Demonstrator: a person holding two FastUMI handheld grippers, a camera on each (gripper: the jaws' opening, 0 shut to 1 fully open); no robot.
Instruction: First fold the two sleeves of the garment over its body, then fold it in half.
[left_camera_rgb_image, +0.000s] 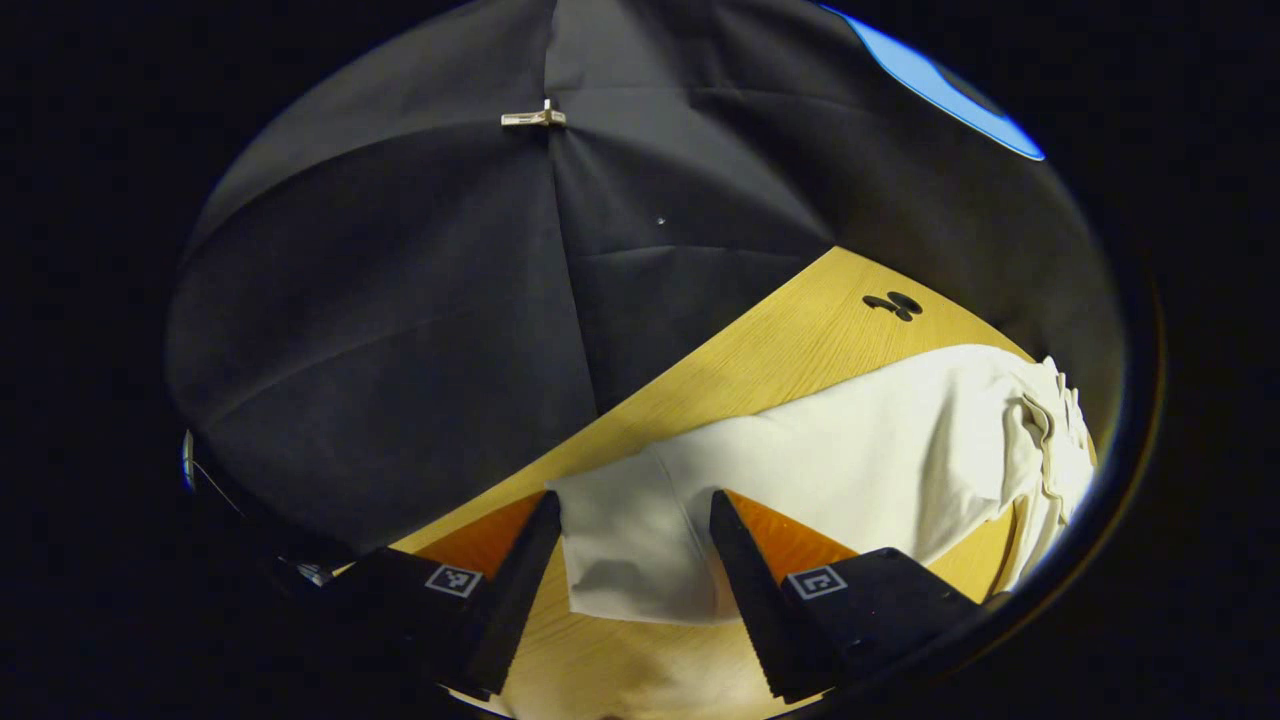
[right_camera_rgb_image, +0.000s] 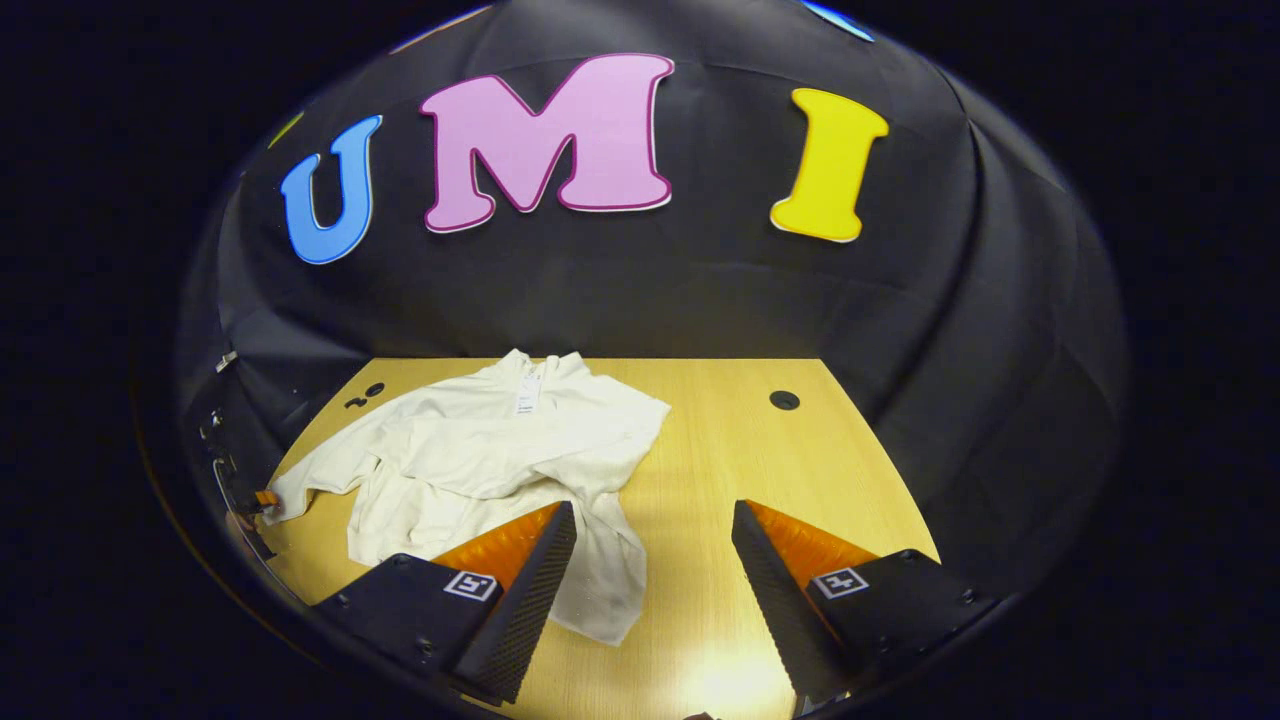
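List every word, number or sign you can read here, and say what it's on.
Tag at the garment's collar: too small to read.
Square markers on the left gripper: coded patterns, no letters or numbers.
Square markers on the right gripper: the same.
So there is no text to quote.

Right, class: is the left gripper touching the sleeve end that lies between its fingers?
Cannot tell. In the left gripper view the left gripper straddles the white sleeve, whose edges meet both fingers in the image, but real contact isn't plain.

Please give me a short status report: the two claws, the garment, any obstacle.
Left claw open, straddling sleeve end. Right claw open above table, beside other sleeve. Garment crumpled, no fold made. Nothing in the way.
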